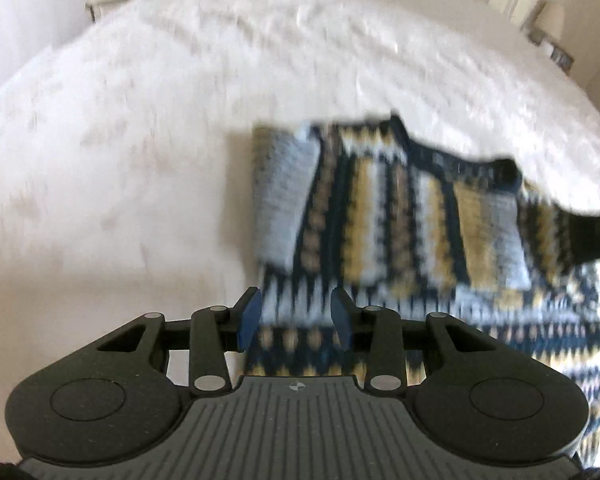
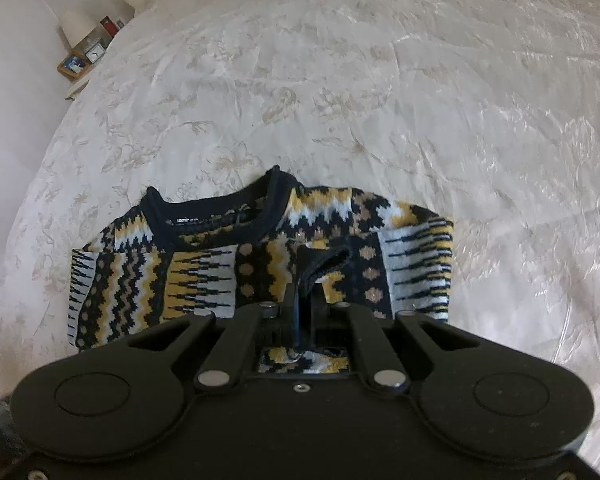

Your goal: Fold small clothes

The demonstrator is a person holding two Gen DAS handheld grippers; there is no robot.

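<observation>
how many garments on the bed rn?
1. A patterned knit sweater lies on the white bedspread, sleeves folded in. The right hand-held gripper is shut on its dark cuff; the left hand-held gripper is open over its near edge. Nothing else shows; folds could hide something.

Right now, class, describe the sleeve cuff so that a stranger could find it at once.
Start at the white bedspread, then the patterned sweater lying on it. The sleeve cuff is the plain dark band folded across the chest, pinched by the right gripper, unlike the round neckline.
</observation>
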